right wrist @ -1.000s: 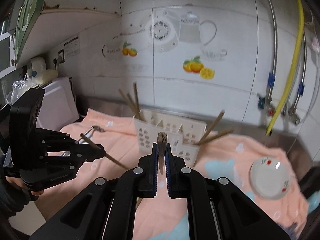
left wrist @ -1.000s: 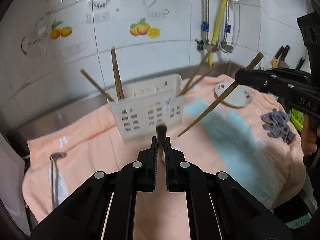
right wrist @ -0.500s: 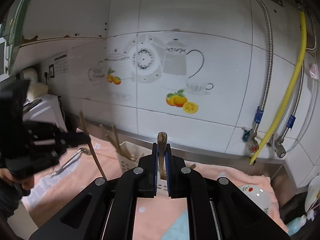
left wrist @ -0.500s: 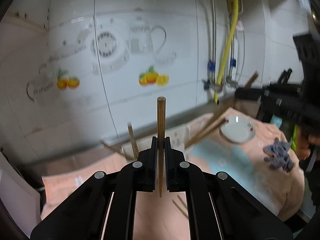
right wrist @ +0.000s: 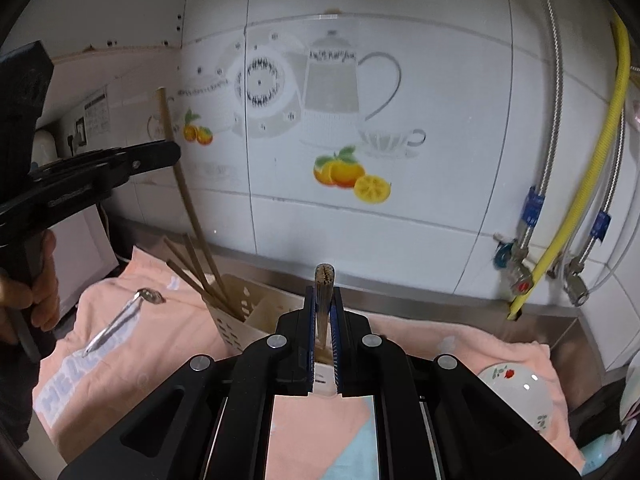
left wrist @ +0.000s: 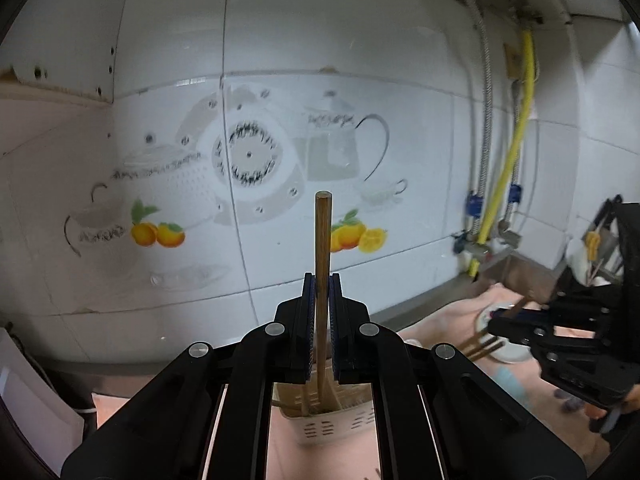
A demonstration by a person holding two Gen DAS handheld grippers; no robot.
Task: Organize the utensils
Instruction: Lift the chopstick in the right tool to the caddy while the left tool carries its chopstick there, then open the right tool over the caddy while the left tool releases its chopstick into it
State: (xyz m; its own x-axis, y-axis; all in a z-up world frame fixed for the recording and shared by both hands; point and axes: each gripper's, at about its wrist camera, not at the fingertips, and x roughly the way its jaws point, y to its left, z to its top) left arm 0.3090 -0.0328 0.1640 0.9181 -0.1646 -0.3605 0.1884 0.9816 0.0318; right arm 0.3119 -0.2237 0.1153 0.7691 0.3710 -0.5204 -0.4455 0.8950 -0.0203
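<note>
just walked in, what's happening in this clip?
A person is sorting chopsticks with two handheld grippers. The left gripper is shut on a brown wooden chopstick, held upright with its lower end inside the white slotted plastic utensil holder. The right gripper clamps another wooden chopstick above the peach towel. A metal spoon lies on the towel.

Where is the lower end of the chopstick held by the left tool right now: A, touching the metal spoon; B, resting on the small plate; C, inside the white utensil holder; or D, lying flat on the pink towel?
C: in the left wrist view the chopstick stands upright in the closed left tool, and its lower end dips into the white utensil holder beside other chopsticks.
</note>
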